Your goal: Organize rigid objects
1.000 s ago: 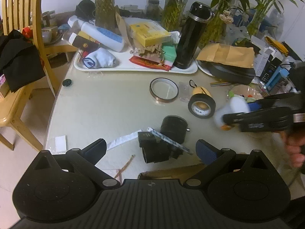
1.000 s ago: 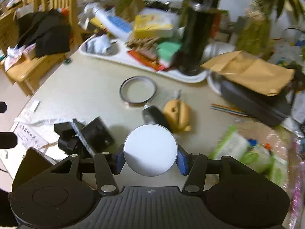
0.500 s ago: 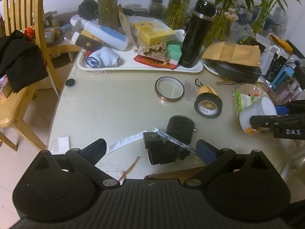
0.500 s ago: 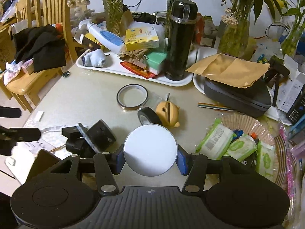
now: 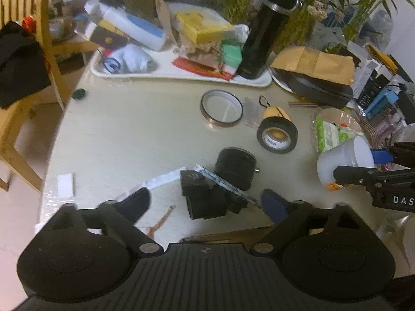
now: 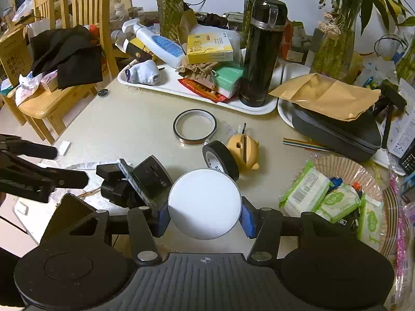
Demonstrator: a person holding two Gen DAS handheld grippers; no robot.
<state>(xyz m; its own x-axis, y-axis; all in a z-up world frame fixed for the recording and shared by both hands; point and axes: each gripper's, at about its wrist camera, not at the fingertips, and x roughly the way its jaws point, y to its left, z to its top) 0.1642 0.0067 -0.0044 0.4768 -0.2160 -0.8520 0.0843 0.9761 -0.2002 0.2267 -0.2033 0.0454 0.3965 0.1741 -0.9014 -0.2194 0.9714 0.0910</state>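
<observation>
Right wrist view: right gripper [image 6: 205,216] is clamping a white cup [image 6: 204,203] above the table [image 6: 135,127], hiding the cup's side. Left wrist view is showing that side [image 5: 342,160]. Left gripper [image 5: 207,204], jaws apart and just closing, is straddling a black camera [image 5: 207,197] near the table's front edge.

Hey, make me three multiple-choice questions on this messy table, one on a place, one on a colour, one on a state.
1. Where does the black flask stand?
A. on the white tray
B. on the chair
C. in the basket

2. What colour is the tape roll beside the yellow toy?
A. red
B. black
C. white

3. What are the right tongs doing?
A. hanging empty
B. gripping a white cup
C. gripping the flask

Answers: 1 A, its base sits on the tray. 2 B, its band is black. 3 B, both pads press the cup's sides.
</observation>
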